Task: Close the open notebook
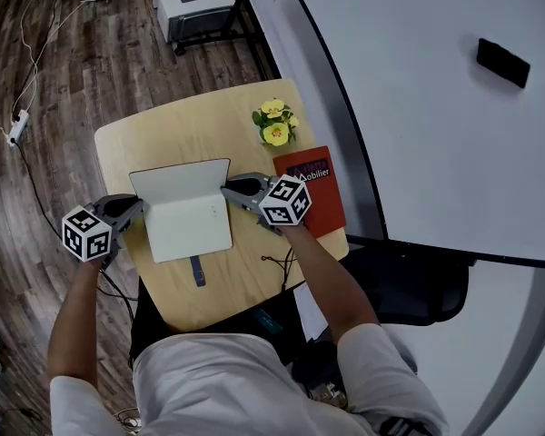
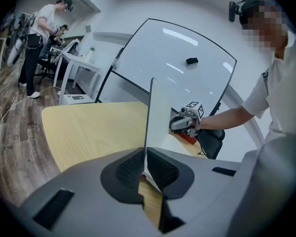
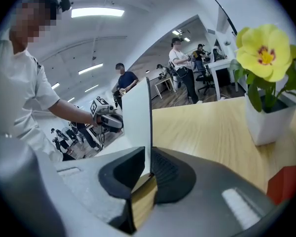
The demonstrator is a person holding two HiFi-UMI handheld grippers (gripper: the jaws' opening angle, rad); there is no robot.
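Now both grippers pinch the raised cover

On the wooden table (image 1: 191, 121) lies the notebook (image 1: 186, 212), its far leaf standing upright. The left gripper (image 1: 138, 207) is clamped on that leaf's left edge, the right gripper (image 1: 225, 189) on its right edge. Beside it, a red book (image 1: 320, 198) bears white lettering (only "obiler" reads clearly), near a potted yellow flower (image 1: 274, 123).

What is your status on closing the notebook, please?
Left gripper, right gripper shut on notebook edges. Far half upright, near half flat. Red book alongside, not blocking.
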